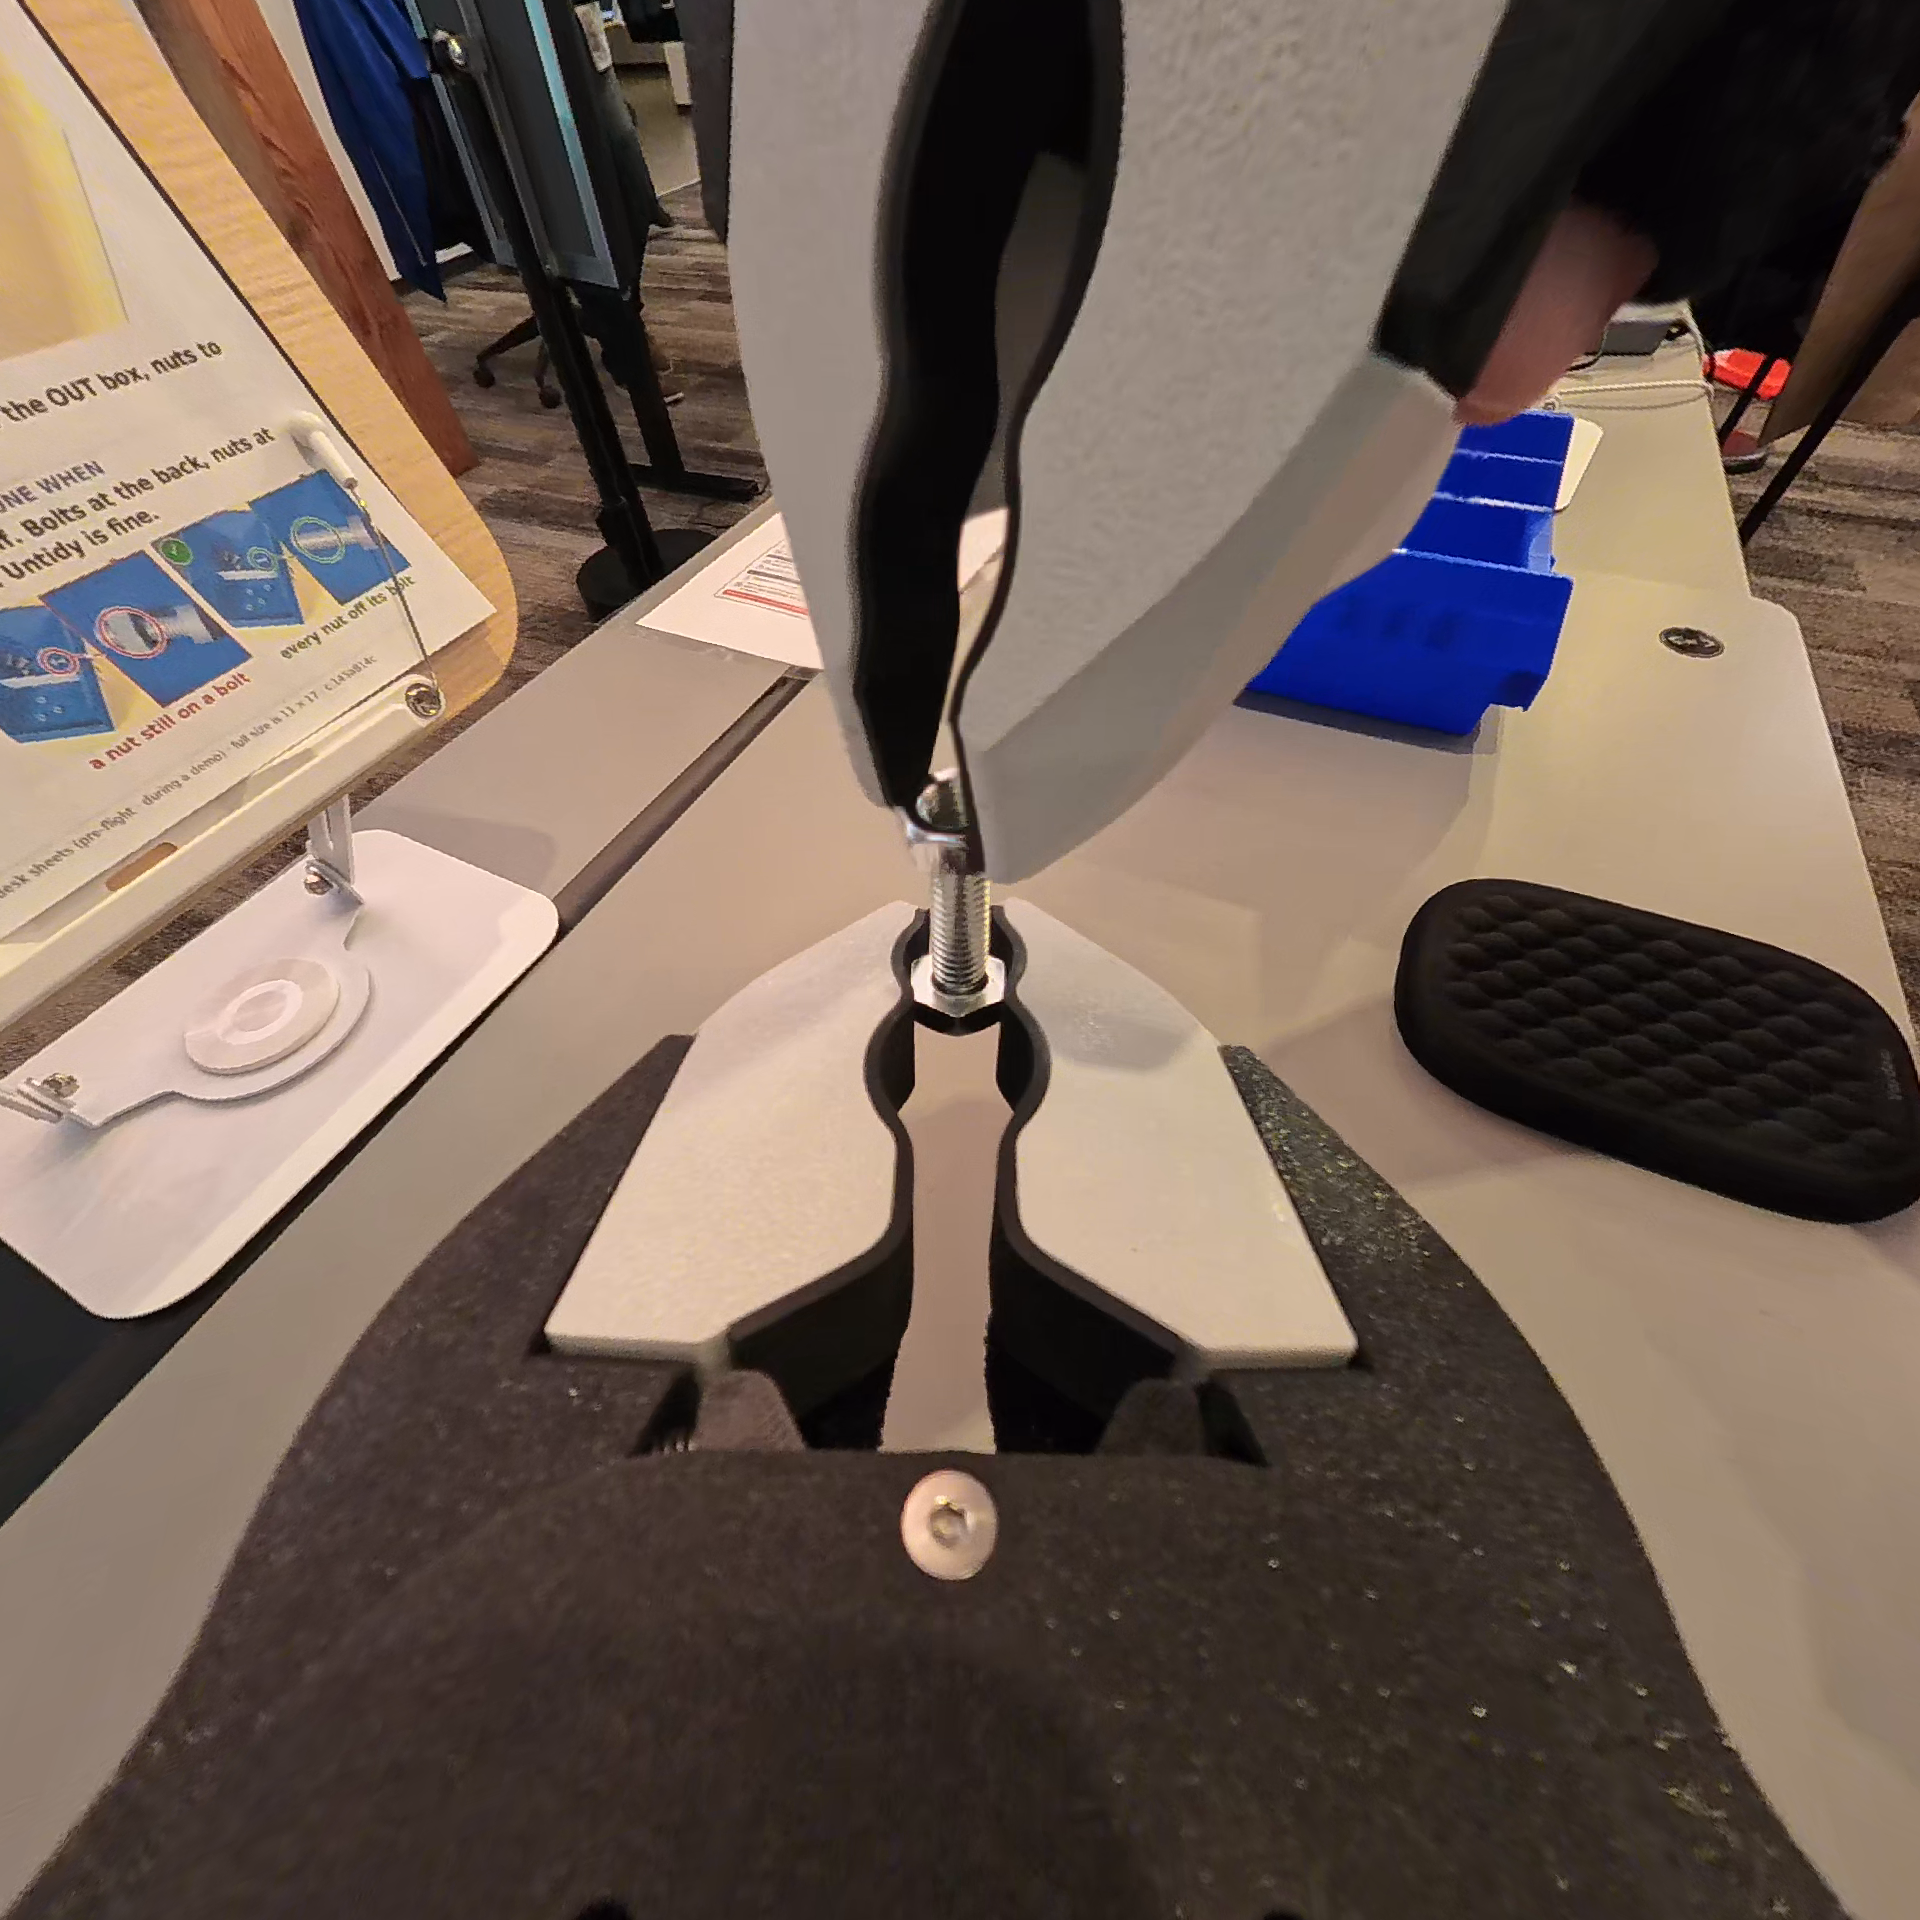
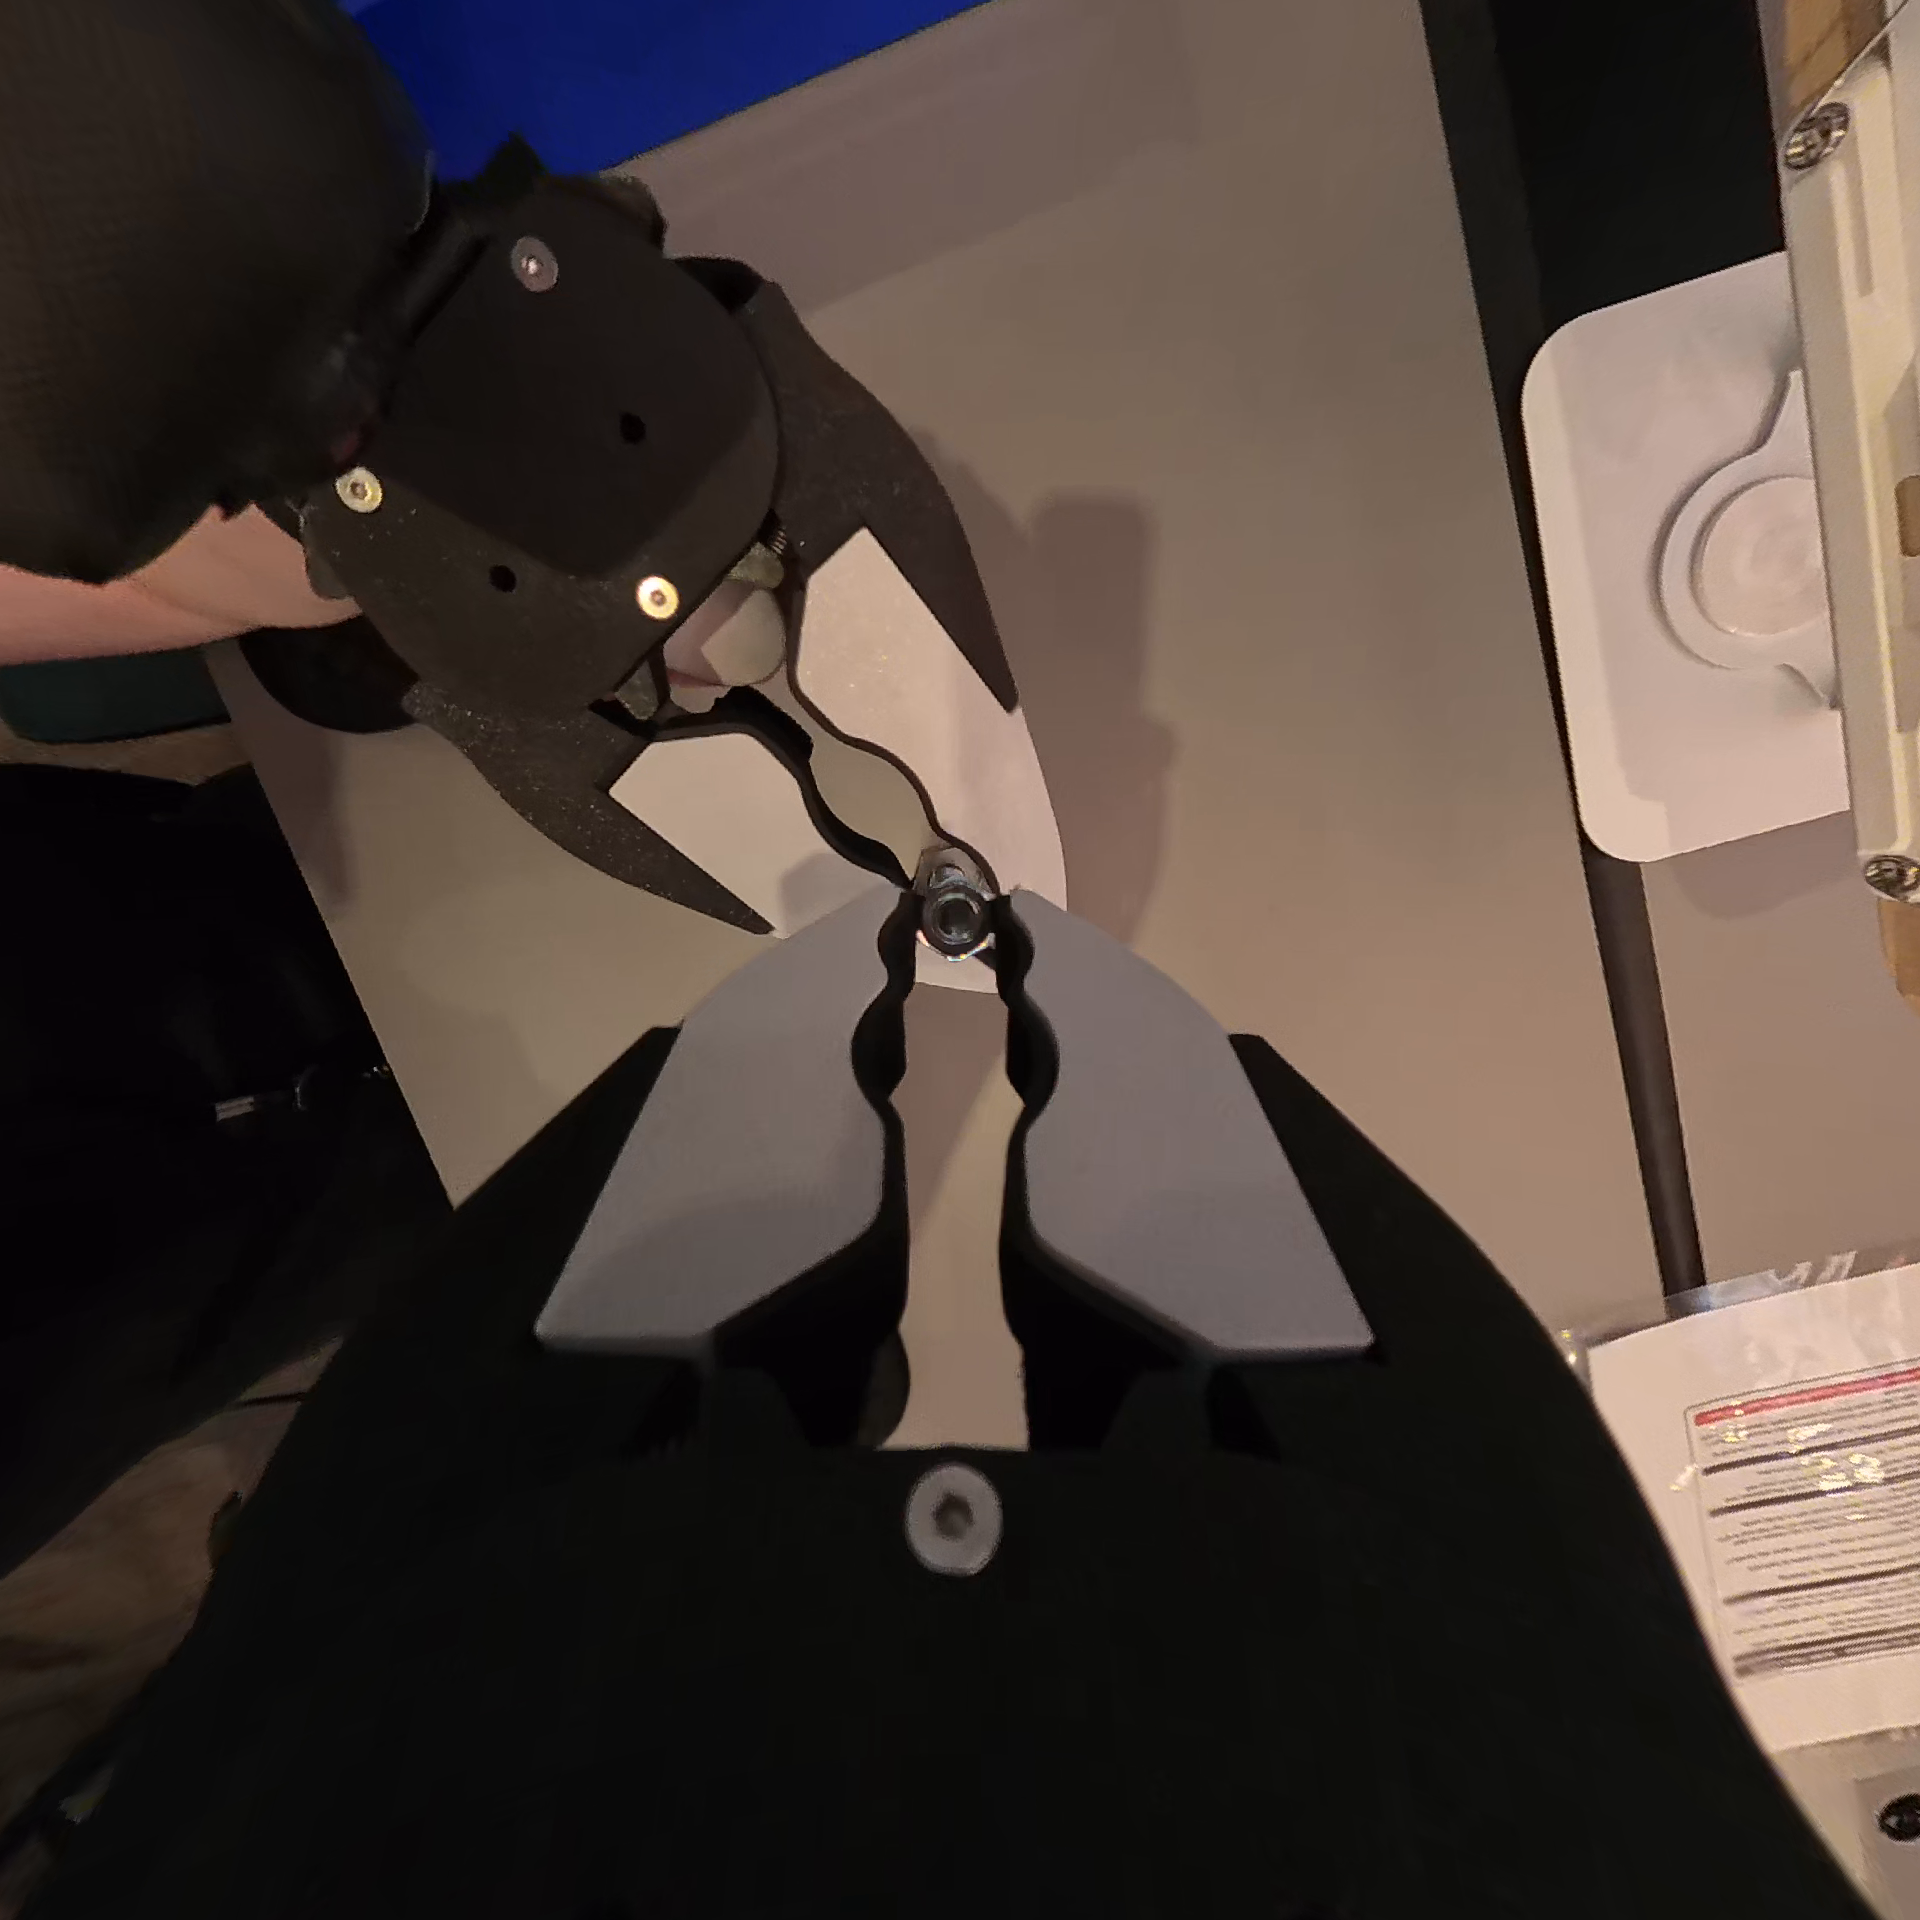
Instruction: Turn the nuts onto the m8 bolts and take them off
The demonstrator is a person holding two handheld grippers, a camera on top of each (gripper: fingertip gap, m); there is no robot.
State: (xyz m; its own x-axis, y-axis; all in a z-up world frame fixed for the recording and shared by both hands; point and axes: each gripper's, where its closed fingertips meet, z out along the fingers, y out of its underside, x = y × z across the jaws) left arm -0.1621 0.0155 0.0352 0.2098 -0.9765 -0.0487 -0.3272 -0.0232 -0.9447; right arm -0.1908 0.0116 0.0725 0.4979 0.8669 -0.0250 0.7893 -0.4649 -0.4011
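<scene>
We hold the hex nut (image 1: 954, 1000) in the left gripper (image 1: 954, 987), fingers narrowed onto its flats at the very tips. The threaded bolt (image 1: 948, 920) stands up out of the nut and passes straight into the right gripper (image 1: 940, 821), which comes down from above and pinches the bolt head between its tips. In the right wrist view we look down the bolt (image 2: 951, 920) end-on: the right gripper (image 2: 954, 940) closes narrowly around it, and the left gripper (image 2: 935, 868) reaches in from the upper left, meeting it tip to tip.

Behind the left fingertips the gap between our fingers is open down to the grey table (image 1: 1455, 883). To the right of the left fingers lies a black quilted pad (image 1: 1652, 1049), well apart; beyond it sits a blue bin (image 1: 1444, 634), near the table's far side. To the left of the fingers the white base plate (image 1: 312, 1039) of a sign stand (image 1: 208, 520) sits close to the table's edge, where a dark seam runs. A paper sheet (image 1: 748, 603) lies beyond the fingertips, under the right gripper. Directly beneath the joined tips the tabletop is bare, with room on both sides of the fingers.
</scene>
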